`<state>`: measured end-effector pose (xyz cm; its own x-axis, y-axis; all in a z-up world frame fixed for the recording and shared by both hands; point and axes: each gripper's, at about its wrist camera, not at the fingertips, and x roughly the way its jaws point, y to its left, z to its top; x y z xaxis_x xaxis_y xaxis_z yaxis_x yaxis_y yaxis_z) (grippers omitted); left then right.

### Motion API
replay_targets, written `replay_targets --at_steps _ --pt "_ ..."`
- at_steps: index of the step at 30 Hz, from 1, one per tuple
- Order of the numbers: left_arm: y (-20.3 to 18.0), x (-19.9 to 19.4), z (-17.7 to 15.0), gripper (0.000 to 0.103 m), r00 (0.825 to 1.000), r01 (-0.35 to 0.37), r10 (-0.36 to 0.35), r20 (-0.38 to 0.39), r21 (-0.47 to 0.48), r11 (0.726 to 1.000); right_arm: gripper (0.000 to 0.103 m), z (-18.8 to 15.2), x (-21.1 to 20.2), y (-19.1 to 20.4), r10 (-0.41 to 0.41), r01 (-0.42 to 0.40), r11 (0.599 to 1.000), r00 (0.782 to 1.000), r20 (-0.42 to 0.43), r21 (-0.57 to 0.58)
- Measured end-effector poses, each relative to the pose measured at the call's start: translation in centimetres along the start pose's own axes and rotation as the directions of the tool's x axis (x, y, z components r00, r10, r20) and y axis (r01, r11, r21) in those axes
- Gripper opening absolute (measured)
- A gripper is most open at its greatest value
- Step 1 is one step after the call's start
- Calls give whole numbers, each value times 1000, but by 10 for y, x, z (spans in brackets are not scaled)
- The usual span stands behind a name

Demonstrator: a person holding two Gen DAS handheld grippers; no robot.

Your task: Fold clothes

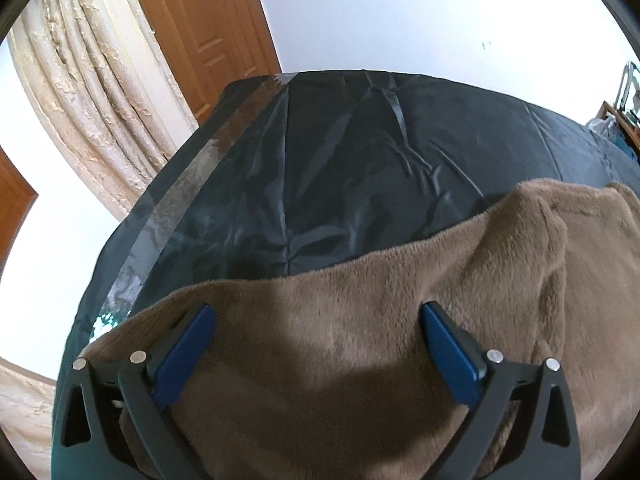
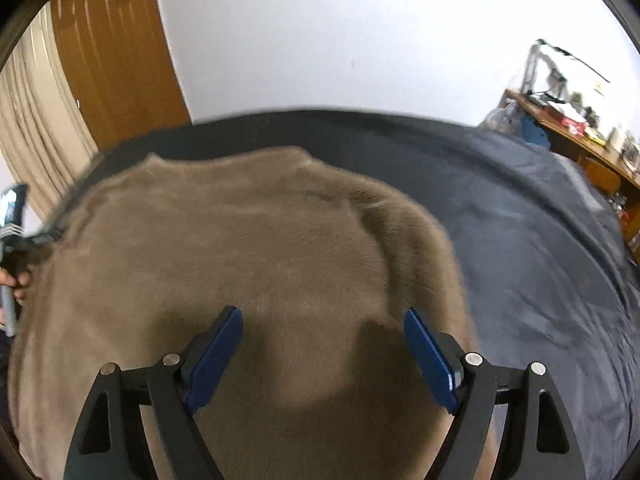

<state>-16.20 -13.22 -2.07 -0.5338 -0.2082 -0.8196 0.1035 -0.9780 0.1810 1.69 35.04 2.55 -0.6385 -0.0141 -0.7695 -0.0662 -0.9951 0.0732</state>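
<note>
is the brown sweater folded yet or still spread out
Mostly spread: the brown sweater lies flat on the dark bedcover, neckline showing. Its right side looks turned over.
</note>
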Motion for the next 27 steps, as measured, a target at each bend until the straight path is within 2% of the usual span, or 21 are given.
replay_targets --at_steps 4,8,11,16,20,27 --pt "-12 -20 -6 102 999 27 -28 18 37 999 84 -38 -48 -37 -58 54 995 998 40 82" --pt "-39 -55 -14 102 994 88 -94 48 109 990 84 -83 -71 -76 -113 110 977 994 9 182" --pt "-61 -78 -18 102 988 134 -145 58 158 978 84 -111 -80 -89 -134 132 969 991 -8 208" --pt "-100 -112 -25 102 972 208 -228 63 235 950 84 -140 -88 -82 -49 47 981 999 8 189" --pt "-133 -127 -38 102 958 260 -283 49 267 928 84 -154 -83 -67 -123 125 984 992 -25 129" --pt "-173 -118 -55 102 935 349 -353 -28 249 903 84 -171 -84 -76 -112 115 981 993 -29 156"
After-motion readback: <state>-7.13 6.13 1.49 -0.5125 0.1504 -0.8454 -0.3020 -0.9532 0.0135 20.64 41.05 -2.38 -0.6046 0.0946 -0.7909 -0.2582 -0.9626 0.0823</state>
